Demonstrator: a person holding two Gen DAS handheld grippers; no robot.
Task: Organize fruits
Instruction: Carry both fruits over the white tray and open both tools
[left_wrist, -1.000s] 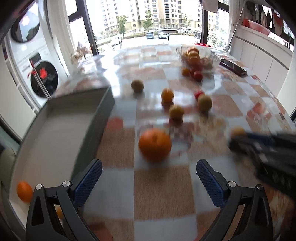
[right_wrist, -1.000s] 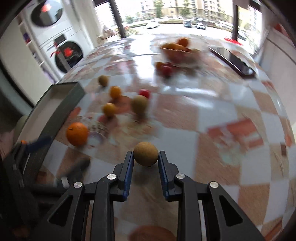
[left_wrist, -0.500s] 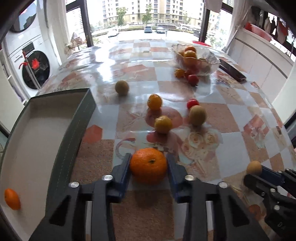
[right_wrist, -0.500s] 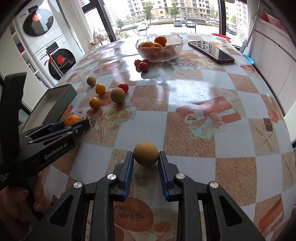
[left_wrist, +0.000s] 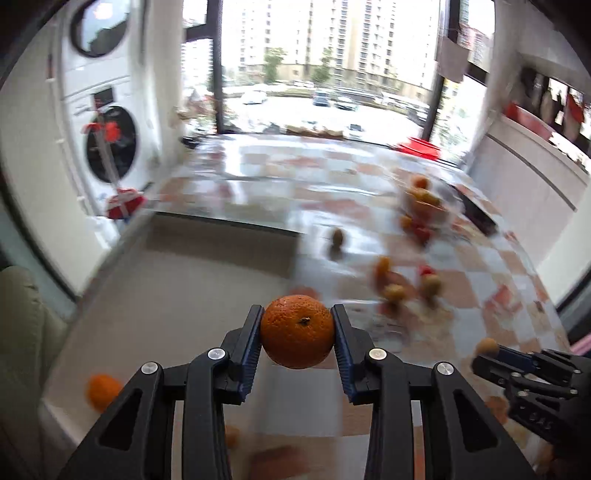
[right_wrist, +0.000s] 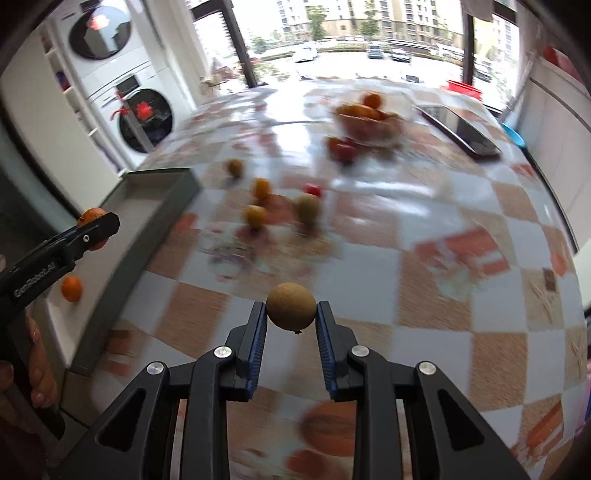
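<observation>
My left gripper (left_wrist: 297, 338) is shut on a large orange (left_wrist: 297, 326) and holds it in the air over the grey box (left_wrist: 184, 280). A smaller orange (left_wrist: 101, 391) lies on the box floor at the near left. My right gripper (right_wrist: 291, 321) is shut on a small round brown fruit (right_wrist: 291, 306), lifted above the checkered table (right_wrist: 461, 288). In the right wrist view the left gripper (right_wrist: 98, 225) with the orange (right_wrist: 90, 214) hangs over the box (right_wrist: 162, 218), where the smaller orange (right_wrist: 71, 288) lies. In the left wrist view the right gripper (left_wrist: 487, 350) shows at the lower right.
Several loose fruits (right_wrist: 258, 214) lie on the table past the box. A glass bowl of fruit (right_wrist: 369, 118) stands at the far side beside a dark phone (right_wrist: 461, 133). Stacked washing machines (right_wrist: 122, 85) stand to the left. A hand (right_wrist: 33, 380) holds the left gripper's handle.
The left gripper closed on the large orange on the table, then lifted it and carried it left over the grey box. The right gripper rose a little, still holding the brown fruit.
</observation>
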